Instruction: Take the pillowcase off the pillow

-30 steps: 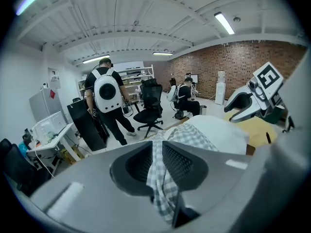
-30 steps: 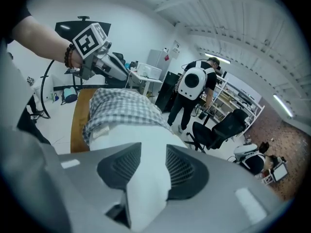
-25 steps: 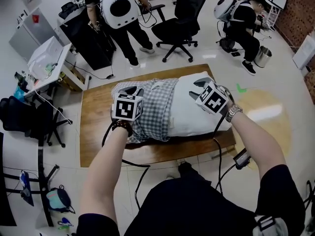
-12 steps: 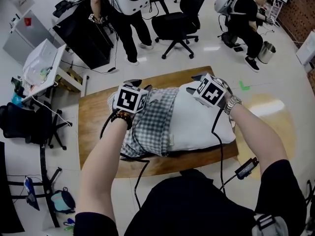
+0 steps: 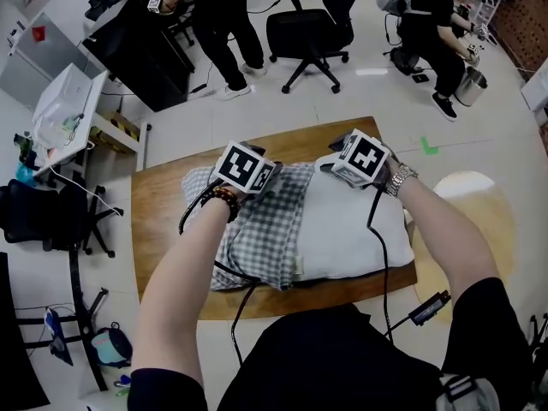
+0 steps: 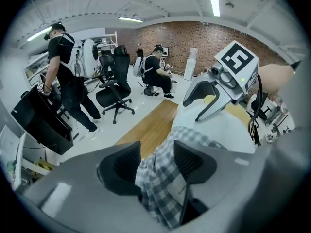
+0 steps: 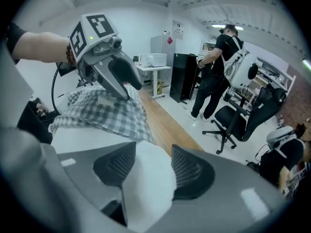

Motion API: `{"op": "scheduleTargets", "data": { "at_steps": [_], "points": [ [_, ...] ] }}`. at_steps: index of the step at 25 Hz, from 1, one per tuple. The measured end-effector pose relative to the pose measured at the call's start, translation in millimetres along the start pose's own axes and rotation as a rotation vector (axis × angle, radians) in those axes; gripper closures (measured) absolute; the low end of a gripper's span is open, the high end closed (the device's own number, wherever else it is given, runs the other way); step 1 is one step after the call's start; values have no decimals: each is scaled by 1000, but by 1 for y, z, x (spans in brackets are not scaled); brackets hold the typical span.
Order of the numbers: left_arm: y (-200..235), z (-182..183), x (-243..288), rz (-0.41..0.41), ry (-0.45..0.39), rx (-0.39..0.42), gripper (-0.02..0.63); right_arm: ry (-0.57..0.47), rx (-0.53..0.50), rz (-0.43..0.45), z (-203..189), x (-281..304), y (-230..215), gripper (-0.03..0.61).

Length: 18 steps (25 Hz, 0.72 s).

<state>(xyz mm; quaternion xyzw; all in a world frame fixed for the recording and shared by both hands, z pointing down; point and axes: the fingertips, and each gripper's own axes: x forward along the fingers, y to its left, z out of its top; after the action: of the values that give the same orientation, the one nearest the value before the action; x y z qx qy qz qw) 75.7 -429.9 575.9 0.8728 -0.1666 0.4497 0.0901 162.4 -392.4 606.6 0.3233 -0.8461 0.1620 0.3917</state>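
A white pillow [image 5: 351, 225] lies on the wooden table [image 5: 163, 229]. A grey checked pillowcase [image 5: 257, 229] covers its left part, bunched up. My left gripper [image 5: 272, 173] is at the far edge of the checked cloth. Its jaws have just been opening, and a fold of the pillowcase [image 6: 160, 178] sits between them. My right gripper [image 5: 332, 152] rests at the pillow's bare far edge. Its jaws have also just been opening, with a white bulge of pillow [image 7: 148, 178] between the pads. Each gripper shows in the other's view: the right gripper [image 6: 206, 101], the left gripper [image 7: 121, 79].
Beyond the table are a black office chair [image 5: 308, 37], a standing person [image 5: 214, 15] and a seated person [image 5: 432, 32]. A black cabinet [image 5: 141, 54] and a white desk [image 5: 64, 110] stand at the far left. Cables [image 5: 244, 306] hang over the table's near edge.
Both grippers have moved away from me, from the middle of the pillow to its far edge, and tipped further down. The pillow and pillowcase lie much as before.
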Motion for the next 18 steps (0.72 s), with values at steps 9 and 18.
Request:
{"op": "scheduleTargets", "data": {
  "at_steps": [9, 18],
  "points": [
    [8, -24, 54, -83, 206, 8, 396, 123, 26, 116, -26, 32, -18, 325],
    [3, -39, 73, -160, 320, 15, 485, 190, 77, 193, -38, 48, -16, 489]
  ]
}}
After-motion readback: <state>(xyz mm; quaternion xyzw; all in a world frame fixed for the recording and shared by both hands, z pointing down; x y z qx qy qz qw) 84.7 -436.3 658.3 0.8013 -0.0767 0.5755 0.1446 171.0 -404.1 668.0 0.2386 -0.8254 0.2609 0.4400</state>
